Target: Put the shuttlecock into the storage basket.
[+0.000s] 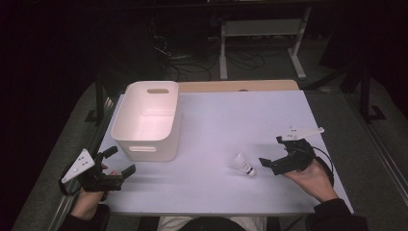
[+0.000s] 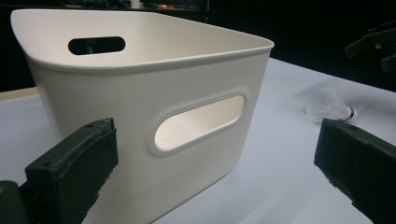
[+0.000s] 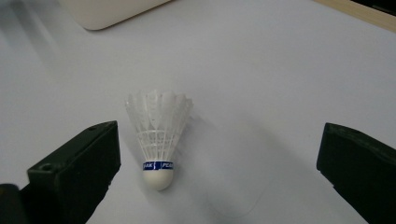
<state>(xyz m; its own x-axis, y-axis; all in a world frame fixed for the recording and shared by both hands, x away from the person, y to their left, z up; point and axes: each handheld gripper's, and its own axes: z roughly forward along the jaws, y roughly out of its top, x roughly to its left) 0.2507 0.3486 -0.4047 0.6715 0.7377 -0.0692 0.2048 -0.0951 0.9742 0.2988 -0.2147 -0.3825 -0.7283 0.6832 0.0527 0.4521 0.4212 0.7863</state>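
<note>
Your right gripper (image 1: 272,153) sits low over the white counter (image 1: 216,120) with its jaws spread wide and nothing between them, lined up on the shuttlecock (image 1: 244,164) that lies on its side just ahead of the tips. In the right gripper view the shuttlecock (image 3: 158,137) shows cork toward you and feathers fanned away, closer to the left-hand jaw than to the other. That suits a grip from the cork end, where the firm base with its blue band gives the pads something solid and spares the feathers. As it stands, the closing jaws would meet it off centre, so a small sideways shift looks worth making before you squeeze.

Your left gripper (image 1: 121,160) is also released, its jaws wide apart, held near the front of the counter beside the white bin (image 1: 146,120). In the left gripper view the bin (image 2: 140,107) stands close ahead, its slotted handle facing the jaws, which touch neither wall nor rim. From there that hand could steady the bin, though whether it means to cannot be told.

The bin stands upright on the left half of the counter, mouth open and, as far as the high view shows, with nothing inside. The shuttlecock lies well apart from it on the right half, so the bin is the likely destination, and the lift has not yet begun.
</note>
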